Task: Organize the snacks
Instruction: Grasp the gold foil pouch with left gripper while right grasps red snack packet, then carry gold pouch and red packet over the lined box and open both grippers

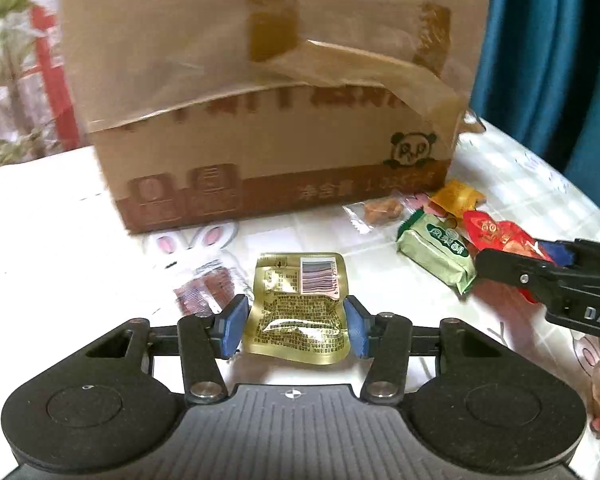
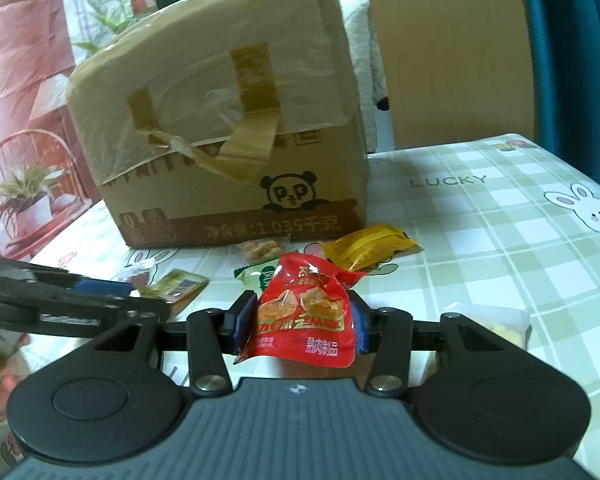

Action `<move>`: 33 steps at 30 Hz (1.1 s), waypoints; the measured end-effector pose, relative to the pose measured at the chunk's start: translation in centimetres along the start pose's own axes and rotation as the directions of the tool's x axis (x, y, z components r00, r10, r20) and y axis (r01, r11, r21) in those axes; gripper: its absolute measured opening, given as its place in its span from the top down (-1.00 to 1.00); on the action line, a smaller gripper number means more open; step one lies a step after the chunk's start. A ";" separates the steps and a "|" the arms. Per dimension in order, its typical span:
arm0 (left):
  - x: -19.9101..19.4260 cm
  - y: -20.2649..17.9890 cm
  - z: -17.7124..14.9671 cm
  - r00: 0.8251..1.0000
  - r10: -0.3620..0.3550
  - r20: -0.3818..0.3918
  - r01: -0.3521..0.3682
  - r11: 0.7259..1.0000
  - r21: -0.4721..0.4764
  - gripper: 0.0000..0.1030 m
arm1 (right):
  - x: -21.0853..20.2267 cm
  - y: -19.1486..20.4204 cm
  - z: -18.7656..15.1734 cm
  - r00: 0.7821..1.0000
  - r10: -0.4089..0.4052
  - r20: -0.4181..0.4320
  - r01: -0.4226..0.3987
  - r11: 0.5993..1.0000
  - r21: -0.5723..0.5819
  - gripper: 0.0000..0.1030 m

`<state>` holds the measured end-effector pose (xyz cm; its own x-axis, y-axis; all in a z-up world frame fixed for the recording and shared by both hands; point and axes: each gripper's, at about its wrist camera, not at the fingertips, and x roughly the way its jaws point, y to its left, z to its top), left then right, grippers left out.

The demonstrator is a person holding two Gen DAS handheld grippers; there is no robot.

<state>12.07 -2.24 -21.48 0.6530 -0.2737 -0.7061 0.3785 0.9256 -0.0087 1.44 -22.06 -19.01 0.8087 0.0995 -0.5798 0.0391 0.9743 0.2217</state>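
Snack packets, a green wrapped one and a yellow one, lay before the taped cardboard box on the bench; left gripper pinched a gold foil pouch, right gripper clamped a red meat-snack pouch.

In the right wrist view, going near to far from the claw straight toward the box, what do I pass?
Red packet held in the right claw → green packet peeking out behind it → clear bag of brown snacks → cardboard box.
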 end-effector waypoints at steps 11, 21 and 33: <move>-4.9 2.7 -1.0 0.994 0.050 0.101 -0.038 0.993 -0.114 -0.05 | 0.0 0.6 0.0 1.000 -0.001 -0.010 0.001 0.999 -0.034 0.04; -7.9 3.5 -0.5 0.983 0.061 0.172 -0.039 0.991 -0.128 -0.05 | -0.9 1.5 1.0 1.000 -0.017 -0.005 0.016 0.997 -0.070 0.04; -12.8 4.0 5.0 0.940 0.038 0.340 0.032 0.980 -0.198 -0.05 | -3.8 3.4 8.2 0.987 0.066 0.144 -0.042 0.985 -0.168 0.04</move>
<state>8.52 3.59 -8.94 0.8511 -0.3108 -0.4231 0.2615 0.9498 -0.1716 3.35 -20.74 -9.61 0.8854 0.1339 -0.4451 -0.0937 0.9894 0.1112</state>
